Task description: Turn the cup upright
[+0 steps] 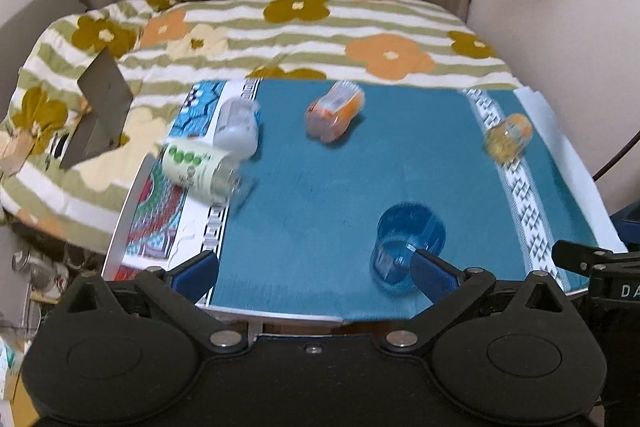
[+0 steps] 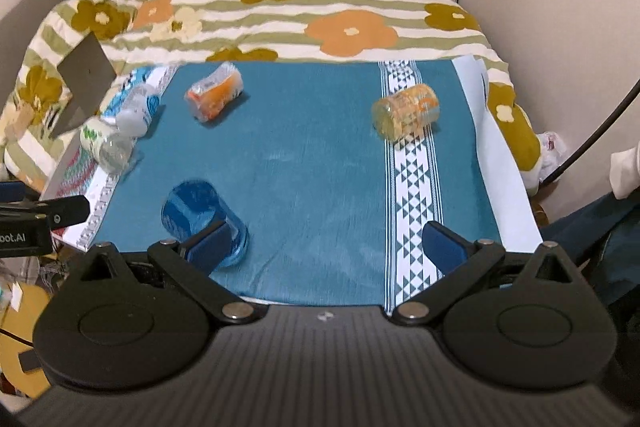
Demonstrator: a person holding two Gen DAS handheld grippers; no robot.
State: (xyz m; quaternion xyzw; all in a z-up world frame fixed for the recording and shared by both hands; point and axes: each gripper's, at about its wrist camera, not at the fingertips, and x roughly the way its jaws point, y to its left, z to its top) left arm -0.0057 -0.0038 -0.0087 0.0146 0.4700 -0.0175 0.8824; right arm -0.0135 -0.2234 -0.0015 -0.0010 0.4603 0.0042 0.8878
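We see the teal cloth point(image 1: 320, 195) over the table, four bottles lying on it. Blue cup point(image 1: 406, 247) stands near the front edge, mouth up, untouched. Left gripper point(image 1: 314, 273) jaws spread wide; right gripper point(image 2: 326, 247) jaws spread wide too, both holding nothing.

I counted five cups on my table: one blue cup point(image 1: 408, 247), two orange-ish cups point(image 1: 335, 111), two clear-ish ones point(image 1: 237, 123).
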